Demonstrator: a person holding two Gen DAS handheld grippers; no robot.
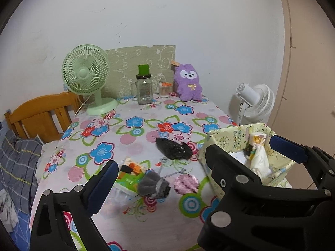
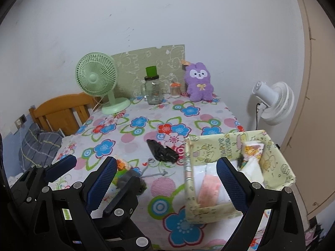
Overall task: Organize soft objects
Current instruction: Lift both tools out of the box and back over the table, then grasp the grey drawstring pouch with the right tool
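Grey felt, bunched and drawstrung, makes up the pouch (image 1: 153,185) lying near the front of the flowered tabletop (image 1: 134,138), beside a flat green packet (image 1: 127,176). A crinkled black plastic bag (image 1: 173,148) sits just behind it, close to the pale yellow paper box (image 2: 240,167), which already holds tissue packs and a pink cloth. The left gripper (image 1: 161,163) and right gripper (image 2: 167,169) both hover low with fingers spread, pinching nothing. The likely risks: the pouch's loose cord could snag a finger and drag, the slick bag may slide out of a shallow pinch, and the thin-walled box could tip or skid if nudged.
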